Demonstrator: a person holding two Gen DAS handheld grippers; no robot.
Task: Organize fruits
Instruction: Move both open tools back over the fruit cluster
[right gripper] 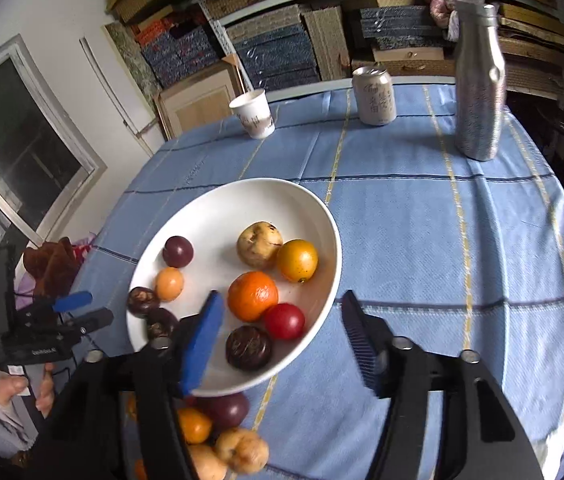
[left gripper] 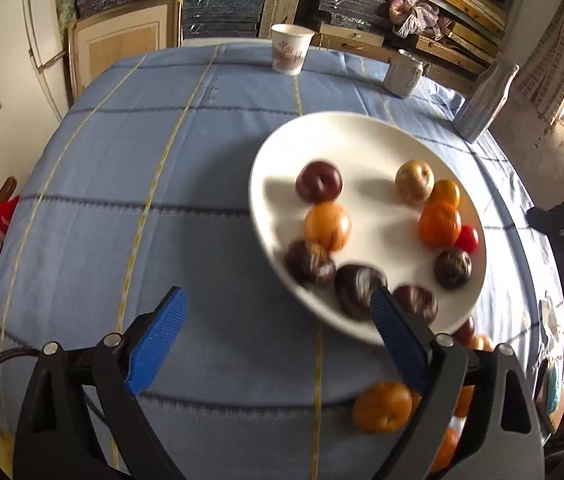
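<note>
Fruits of dark purple, orange, red and pale yellow are gathered in the white ceramic bowl (right gripper: 317,216) on the blue tablecloth (right gripper: 441,220); more are piled nearer, unsorted. Left gripper (left gripper: 278,344) and right gripper (right gripper: 285,344) are spread, nothing pinched.

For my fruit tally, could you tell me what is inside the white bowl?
The white bowl holds round fruit, including an orange; the right gripper's blue finger covers part.

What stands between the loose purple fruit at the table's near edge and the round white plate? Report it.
Nothing visible. The loose purple fruit lies against the near rim of the round white plate, which partly hides it; only that raised rim must be cleared. The open right gripper straddles the plate's edge.
</note>
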